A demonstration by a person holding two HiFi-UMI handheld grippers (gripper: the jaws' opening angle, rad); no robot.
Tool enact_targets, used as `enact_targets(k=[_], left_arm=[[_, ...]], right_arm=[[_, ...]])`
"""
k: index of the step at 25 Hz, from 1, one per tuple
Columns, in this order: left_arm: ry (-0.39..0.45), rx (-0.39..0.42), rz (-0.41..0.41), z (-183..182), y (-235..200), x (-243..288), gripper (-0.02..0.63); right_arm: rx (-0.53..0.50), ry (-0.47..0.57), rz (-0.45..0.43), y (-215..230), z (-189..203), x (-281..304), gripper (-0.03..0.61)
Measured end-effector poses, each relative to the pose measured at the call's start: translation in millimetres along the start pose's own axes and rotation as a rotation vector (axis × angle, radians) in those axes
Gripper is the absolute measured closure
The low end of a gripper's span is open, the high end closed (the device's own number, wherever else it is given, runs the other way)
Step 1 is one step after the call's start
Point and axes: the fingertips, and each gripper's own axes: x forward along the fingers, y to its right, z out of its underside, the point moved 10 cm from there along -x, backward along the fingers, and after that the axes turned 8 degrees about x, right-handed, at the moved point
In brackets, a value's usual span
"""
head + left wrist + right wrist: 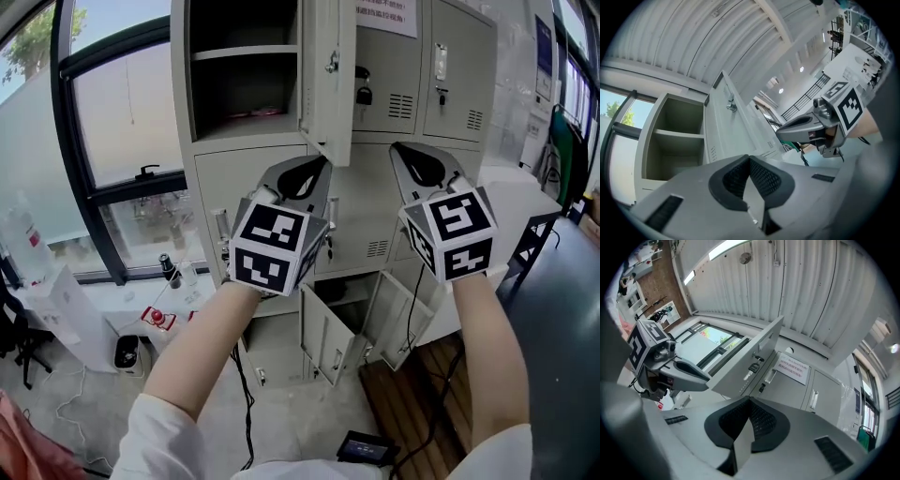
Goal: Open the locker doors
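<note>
Head view: grey lockers (234,178). The upper door (328,66) stands swung out with its long axis upright and its free edge towards the camera, just above the left gripper (322,161). Two lower doors (323,337) stand ajar below both grippers. The right gripper (397,148) is beside the left.

Left gripper view: jaws together, empty. The shelved compartment (675,136) is ahead-left and the door ahead.

Right gripper view: jaws together, empty. Only this view shows the door's keyed face, ahead-left, and a notice (792,367) ahead.
</note>
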Motion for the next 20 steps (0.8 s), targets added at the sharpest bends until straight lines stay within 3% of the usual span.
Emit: enact_targets(k=[10,20], left_arm=[[-0.006,-0.148,0.033,50,18,-28,0.617],[0.000,-0.233,0.094,111,47,-51,0.617]], right_arm=[[0.181,-0.059,0.022,-41,62,-28,0.557],[0.220,-0.130,0.037,-86,117,-58,0.557]])
